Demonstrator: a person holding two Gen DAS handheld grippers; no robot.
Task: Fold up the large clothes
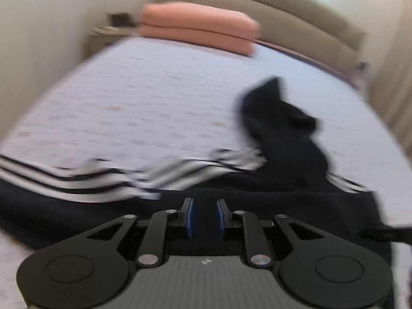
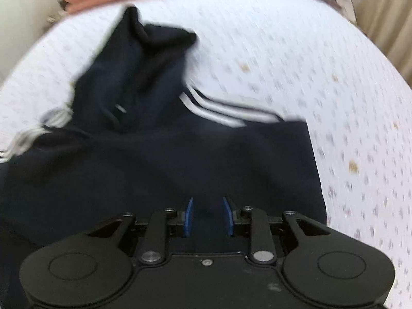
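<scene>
Lay spread on the patterned bed sheet [image 2: 283, 59]: dark hoodie [image 2: 164, 154], white sleeve stripes, hood bunched.
Blurred throughout; left gripper [image 1: 204, 217] and right gripper [image 2: 209, 216] fingers parted, possibly pinching cloth, unclear.

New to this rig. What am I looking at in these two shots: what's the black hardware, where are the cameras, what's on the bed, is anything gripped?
No robot arm here: a person holds a two-finger gripper in each hand, each with a fisheye camera looking forward along its fingers. One picture is from the left gripper, the other from the right gripper. On the bed lies a dark hoodie with white sleeve stripes; folded pink bedding sits at the far end. Both jaws stand slightly apart over the dark cloth; blur hides whether they pinch it.
</scene>
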